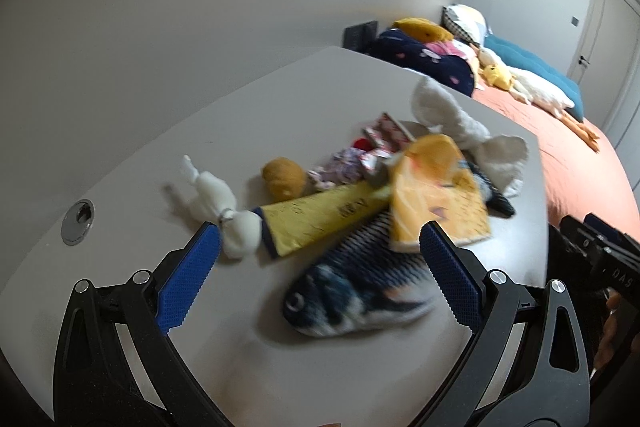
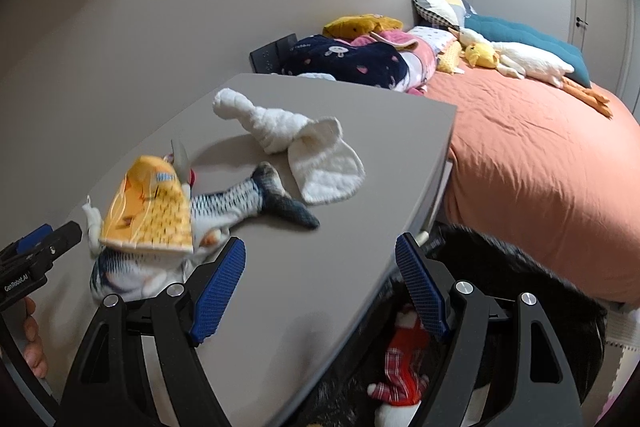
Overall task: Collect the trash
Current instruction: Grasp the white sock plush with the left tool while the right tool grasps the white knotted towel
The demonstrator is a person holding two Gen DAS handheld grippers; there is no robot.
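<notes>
Left gripper (image 1: 320, 247) at the bottom of its view, spread wide with nothing between the ribbed blue pads (image 1: 188, 283), hanging above the grey table (image 1: 260, 99). Just past the fingertips, centre frame, a plush fish (image 1: 360, 291) with a dark blue head and striped body, lying flat. Partly on top of the fish, an orange-yellow snack bag (image 1: 432, 195), crinkled and glossy, blurred. Left of that, a long yellow wrapper (image 1: 312, 219) lying aslant, its lower end beside a small white plush (image 1: 224, 211) close to the left pad; touching or not, cannot tell. Further up, a brown round plush (image 1: 284, 177), then crumpled red-and-white wrappers (image 1: 372, 147), too blurred to sort out. Behind the pile, right of centre, a rolled white towel (image 1: 460, 123). At left edge, a round metal cable hole (image 1: 78, 221) in the tabletop. Right gripper (image 2: 320, 259) low in its own view, likewise wide apart and holding nothing, straddling the table's rounded front edge (image 2: 400, 227): one pad over the tabletop, the other beyond it over a black bin (image 2: 520, 291). Inside the bin, lower middle of frame, a red-and-white plaid item (image 2: 400, 367). At upper right in both views, a bed (image 2: 540, 167) with a wrinkled salmon cover, a white goose plush (image 2: 532, 61), a teal cushion (image 2: 532, 39) and a dark blue blanket (image 2: 352, 65).
</notes>
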